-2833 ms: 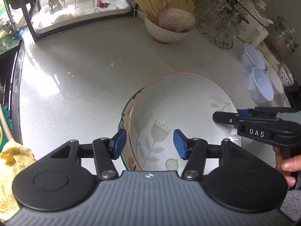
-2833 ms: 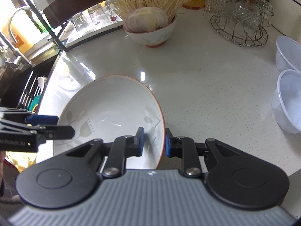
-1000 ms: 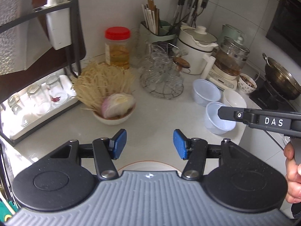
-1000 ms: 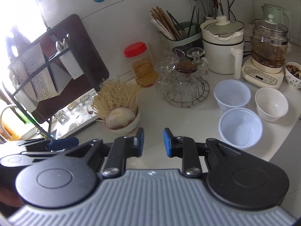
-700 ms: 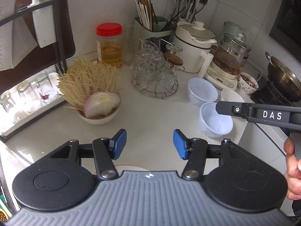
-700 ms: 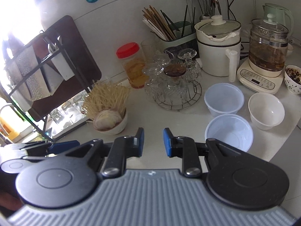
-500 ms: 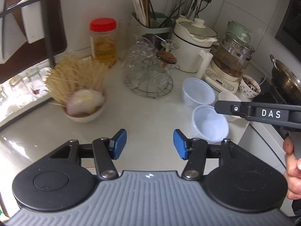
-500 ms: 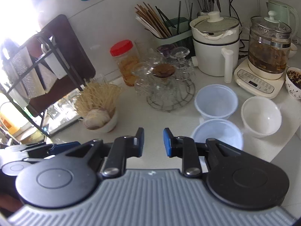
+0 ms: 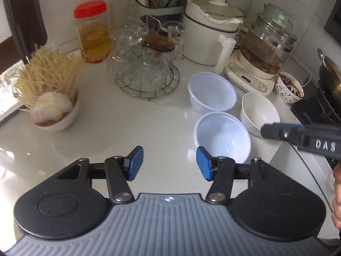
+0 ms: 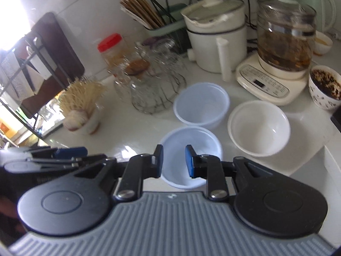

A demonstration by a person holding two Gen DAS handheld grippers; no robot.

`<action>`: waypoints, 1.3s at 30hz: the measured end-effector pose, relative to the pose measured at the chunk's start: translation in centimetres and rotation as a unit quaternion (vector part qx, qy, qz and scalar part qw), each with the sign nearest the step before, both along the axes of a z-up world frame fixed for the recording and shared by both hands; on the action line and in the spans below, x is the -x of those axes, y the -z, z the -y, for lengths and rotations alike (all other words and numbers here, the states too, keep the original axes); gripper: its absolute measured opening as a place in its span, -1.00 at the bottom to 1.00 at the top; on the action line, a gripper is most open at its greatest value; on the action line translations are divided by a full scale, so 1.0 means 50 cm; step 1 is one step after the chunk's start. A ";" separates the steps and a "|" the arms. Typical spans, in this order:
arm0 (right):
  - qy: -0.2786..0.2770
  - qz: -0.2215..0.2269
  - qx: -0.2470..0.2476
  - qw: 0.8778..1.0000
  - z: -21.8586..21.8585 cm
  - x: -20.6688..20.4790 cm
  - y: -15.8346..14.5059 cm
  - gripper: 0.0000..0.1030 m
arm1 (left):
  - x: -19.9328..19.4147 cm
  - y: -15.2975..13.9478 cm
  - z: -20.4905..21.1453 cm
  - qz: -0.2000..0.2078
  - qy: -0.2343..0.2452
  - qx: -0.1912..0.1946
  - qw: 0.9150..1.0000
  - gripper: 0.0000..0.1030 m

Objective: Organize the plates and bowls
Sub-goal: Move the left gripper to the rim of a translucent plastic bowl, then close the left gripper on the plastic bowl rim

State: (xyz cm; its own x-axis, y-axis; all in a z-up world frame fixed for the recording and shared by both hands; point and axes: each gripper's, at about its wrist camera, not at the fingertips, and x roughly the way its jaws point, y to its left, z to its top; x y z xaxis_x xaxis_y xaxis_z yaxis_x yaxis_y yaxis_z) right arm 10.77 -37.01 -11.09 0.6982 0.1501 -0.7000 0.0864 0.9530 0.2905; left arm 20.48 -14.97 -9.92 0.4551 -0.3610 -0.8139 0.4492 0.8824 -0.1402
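Two clear plastic bowls stand on the white counter, a near one [image 9: 221, 136] and a far one [image 9: 212, 95], with a white ceramic bowl [image 9: 259, 113] to their right. My left gripper [image 9: 169, 164] hangs open and empty over bare counter, just left of the near plastic bowl. My right gripper [image 10: 174, 161] hovers above the near plastic bowl [image 10: 191, 143]; its jaws stand a narrow gap apart with nothing between them. It also shows from the side, the right gripper [image 9: 268, 130] beside the white bowl. In the right wrist view the left gripper [image 10: 70, 151] lies at the left edge.
A bowl of noodles and onion [image 9: 53, 111] sits at the left. A wire rack of glasses [image 9: 145, 72], a red-lidded jar [image 9: 92, 32], a white pot [image 9: 210, 32] and a glass kettle [image 9: 266, 49] line the back. A small patterned bowl [image 9: 288, 87] and a wok [image 9: 330, 74] are at the right, past the counter edge.
Both grippers have swung right and down toward the plastic bowls, which now look larger and closer. The floral bowl that the right gripper pinched earlier is out of view. Jaw gaps are unchanged.
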 end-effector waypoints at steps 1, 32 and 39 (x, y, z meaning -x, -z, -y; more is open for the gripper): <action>0.001 -0.005 -0.002 1.000 0.011 0.002 0.006 -0.48 | 0.000 0.004 0.010 -0.002 -0.001 -0.001 1.000 0.18; -0.019 -0.071 -0.080 0.994 0.126 -0.064 0.150 -0.26 | -0.061 0.123 0.124 -0.110 -0.037 0.002 0.993 0.02; -0.023 -0.081 -0.078 0.993 0.133 -0.080 0.175 -0.37 | -0.073 0.151 0.135 -0.122 -0.047 0.004 0.991 -0.31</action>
State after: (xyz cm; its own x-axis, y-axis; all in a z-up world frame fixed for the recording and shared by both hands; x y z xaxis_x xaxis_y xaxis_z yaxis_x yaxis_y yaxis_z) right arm 14.77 -43.68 -19.84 0.5679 0.2944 -0.7687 0.1014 0.9017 0.4203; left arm 24.11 -21.69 -17.49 0.2780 -0.3329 -0.9011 0.3165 0.9174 -0.2413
